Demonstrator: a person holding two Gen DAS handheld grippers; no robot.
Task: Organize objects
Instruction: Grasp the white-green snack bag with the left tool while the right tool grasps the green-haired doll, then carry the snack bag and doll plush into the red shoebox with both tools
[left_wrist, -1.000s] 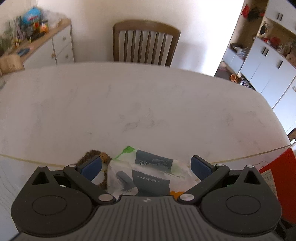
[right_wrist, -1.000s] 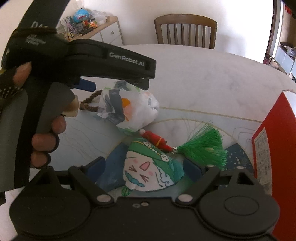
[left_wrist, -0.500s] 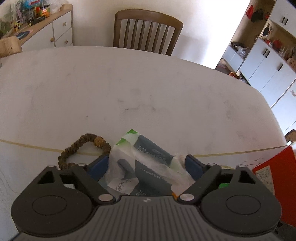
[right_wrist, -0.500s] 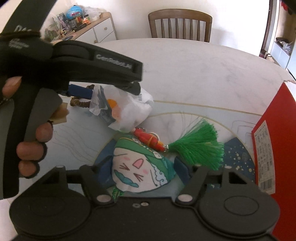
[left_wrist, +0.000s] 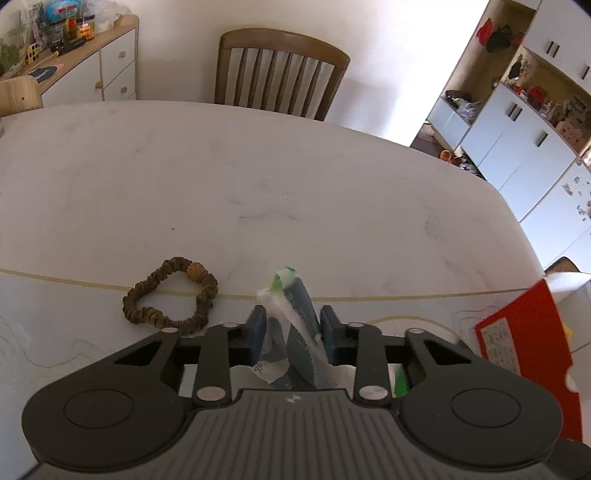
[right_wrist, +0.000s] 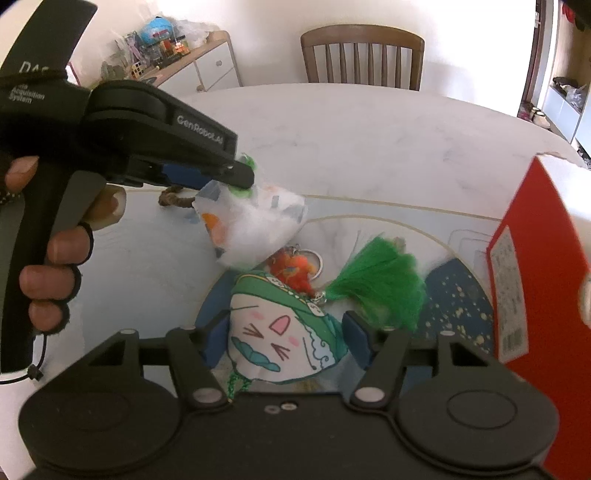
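My left gripper (left_wrist: 293, 328) is shut on a white, green and grey tissue pack (left_wrist: 295, 314) and holds it off the table; the same pack (right_wrist: 255, 225) hangs from it in the right wrist view. A brown bead bracelet (left_wrist: 170, 295) lies on the table to the left of it. My right gripper (right_wrist: 284, 332) is closed on a cat-face plush charm (right_wrist: 280, 339) with a green tassel (right_wrist: 380, 280) and a red ornament (right_wrist: 295, 269), held just above the blue mat (right_wrist: 458, 295).
A red box (right_wrist: 535, 266) stands at the right, also in the left wrist view (left_wrist: 524, 347). The white marble table (left_wrist: 258, 192) stretches ahead to a wooden chair (left_wrist: 277, 70). A cluttered sideboard (left_wrist: 74, 62) is at the far left, white cabinets (left_wrist: 524, 147) at the right.
My left gripper has shut on the tissue pack and lifted it, uncovering the bracelet. My right gripper has kept its hold on the cat-face charm and drawn it nearer.
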